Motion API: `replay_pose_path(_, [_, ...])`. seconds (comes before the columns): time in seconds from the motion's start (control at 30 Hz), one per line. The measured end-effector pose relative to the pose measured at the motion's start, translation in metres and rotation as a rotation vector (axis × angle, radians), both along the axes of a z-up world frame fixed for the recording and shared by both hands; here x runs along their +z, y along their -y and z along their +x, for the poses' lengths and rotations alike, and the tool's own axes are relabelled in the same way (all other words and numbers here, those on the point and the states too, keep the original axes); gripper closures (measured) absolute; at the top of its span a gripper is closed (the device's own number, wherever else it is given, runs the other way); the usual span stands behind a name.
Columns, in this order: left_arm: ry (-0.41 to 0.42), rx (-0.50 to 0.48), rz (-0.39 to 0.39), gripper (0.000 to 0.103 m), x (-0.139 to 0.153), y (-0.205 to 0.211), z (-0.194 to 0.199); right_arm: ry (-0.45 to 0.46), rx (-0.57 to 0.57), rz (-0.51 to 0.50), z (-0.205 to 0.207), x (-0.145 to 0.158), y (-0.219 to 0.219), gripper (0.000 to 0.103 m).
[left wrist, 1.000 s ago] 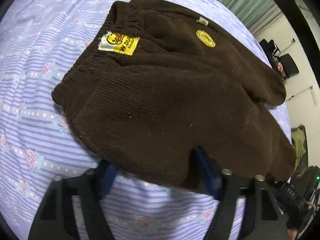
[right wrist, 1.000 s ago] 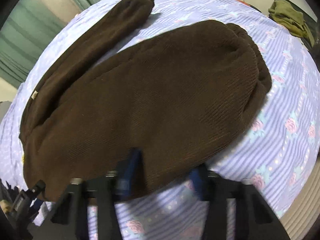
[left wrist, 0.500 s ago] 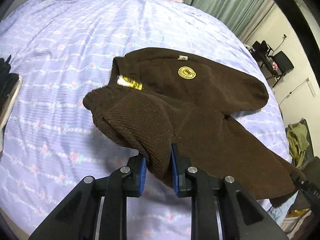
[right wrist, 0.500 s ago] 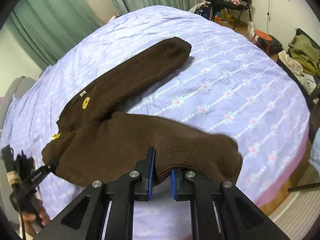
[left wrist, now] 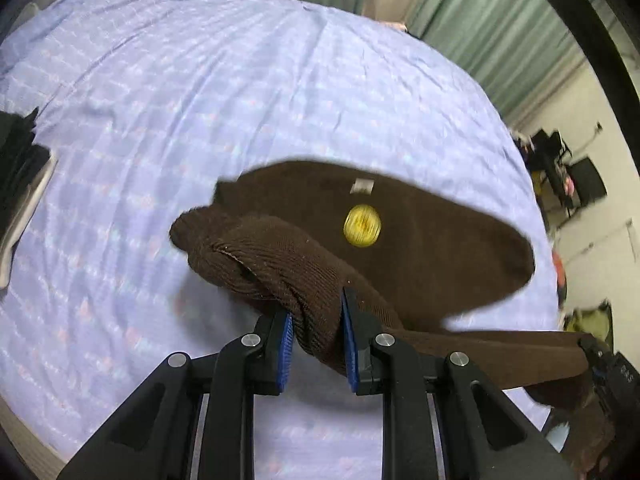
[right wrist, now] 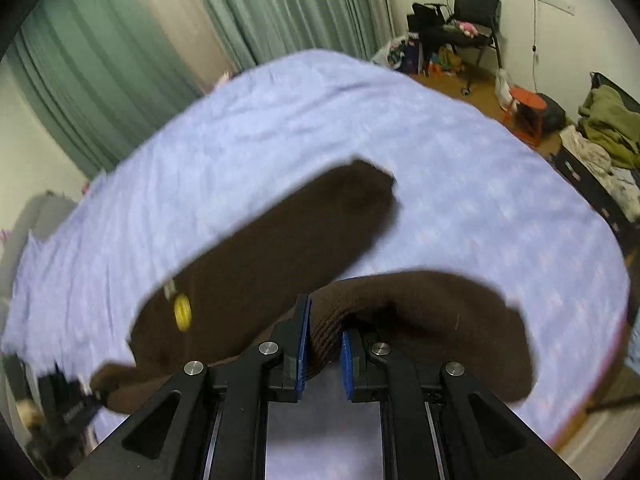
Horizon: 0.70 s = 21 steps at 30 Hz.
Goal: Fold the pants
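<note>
Bed [left wrist: 200,80]: lilac striped sheet with pink flowers covering it, green curtains [right wrist: 280,8] hanging behind. Left claw [left wrist: 316,344]: pinching a bunched fold of the brown pants [left wrist: 440,248]. Pants: one leg lying on the sheet, yellow round patch [left wrist: 362,226] showing, near edge hanging lifted. Right claw [right wrist: 324,352]: clamping the ribbed cuff. Black chair [right wrist: 476,12] and heaped clothes [right wrist: 608,120] sitting along the right wall.

Dim indoor light — heavy motion blur, fisheye bending, black vignette at corners.
</note>
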<state>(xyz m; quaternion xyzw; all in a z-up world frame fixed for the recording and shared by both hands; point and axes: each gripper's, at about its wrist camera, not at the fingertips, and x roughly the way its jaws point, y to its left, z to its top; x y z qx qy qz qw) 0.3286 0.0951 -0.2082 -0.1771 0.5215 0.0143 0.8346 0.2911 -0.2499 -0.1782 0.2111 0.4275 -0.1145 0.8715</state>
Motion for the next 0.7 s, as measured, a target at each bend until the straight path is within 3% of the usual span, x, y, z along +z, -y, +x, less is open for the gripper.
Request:
replay_pose_path(0.17, [0.012,0.045,0.027,0.081,-0.012,0.012,0.071,0.000,0.027,0.009,0.089,-0.017,0.011,0.089])
replay_pose_path(0.3, [-0.080,0.073,0.035,0.080,-0.047,0.015,0.118,-0.080,0.069,-0.012,0.159,-0.060,0.009,0.089])
replay_pose_path(0.4, [-0.133,0.071,0.049,0.075,-0.072,0.010,0.141,-0.118,0.094,-0.028,0.185,-0.086,0.006,0.089])
replay_pose_path(0.5, [-0.161,0.051,0.072,0.048,-0.078,0.007,0.149,-0.138,0.116,-0.072,0.198,-0.102,0.005,0.086])
replay_pose_path(0.57, [-0.147,0.048,0.053,0.020,-0.071,0.003,0.148,-0.152,0.143,-0.083,0.204,-0.106,0.002,0.072])
replay_pose_path(0.63, [-0.130,0.052,0.002,0.004,-0.058,-0.002,0.143,-0.137,0.154,-0.091,0.203,-0.100,-0.001,0.031])
replay_pose_path(0.7, [-0.109,0.041,-0.029,0.003,-0.039,-0.003,0.134,-0.087,0.151,-0.104,0.193,-0.084,-0.005,0.026])
